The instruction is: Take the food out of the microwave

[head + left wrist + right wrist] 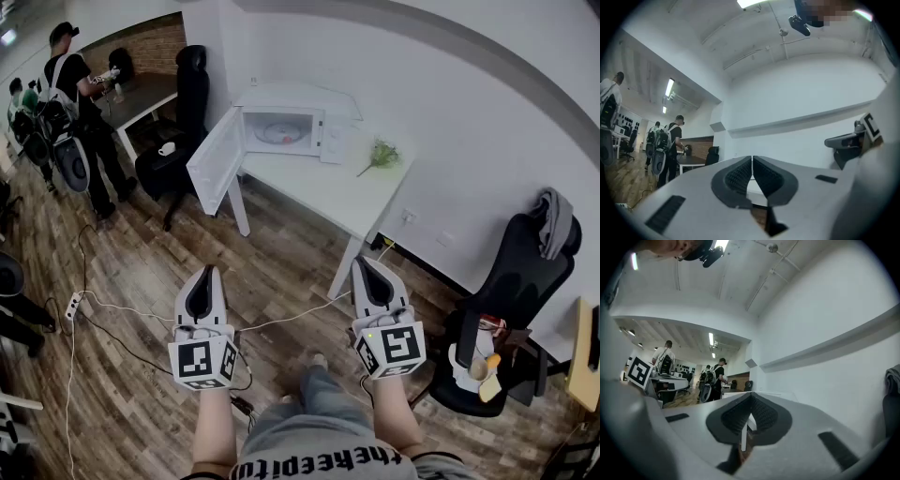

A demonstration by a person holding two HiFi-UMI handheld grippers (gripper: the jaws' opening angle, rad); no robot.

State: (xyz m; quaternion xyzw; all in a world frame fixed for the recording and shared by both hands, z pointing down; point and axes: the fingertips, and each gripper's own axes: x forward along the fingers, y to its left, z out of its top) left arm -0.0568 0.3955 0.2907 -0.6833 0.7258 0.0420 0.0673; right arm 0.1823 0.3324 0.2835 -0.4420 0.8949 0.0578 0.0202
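My left tool (206, 274) and right tool (364, 265) were both clenched on nothing, low in the frame. The microwave (330, 139) stood open on the white desk (319, 186) in the upper middle. A round plate (279, 129) sat inside it, well apart from my tools.

The microwave (286, 129) has a smooth white casing with a slight sheen. The table (366, 202) under it is smooth, matt white. The floor (131, 384) is brown wood plank with visible grain. The left gripper (204, 274) and right gripper (367, 265) look like matt pale-grey plastic, with black, finely ribbed pads (738, 177). A soft grey cloth (555, 216) drapes a black chair (520, 281).
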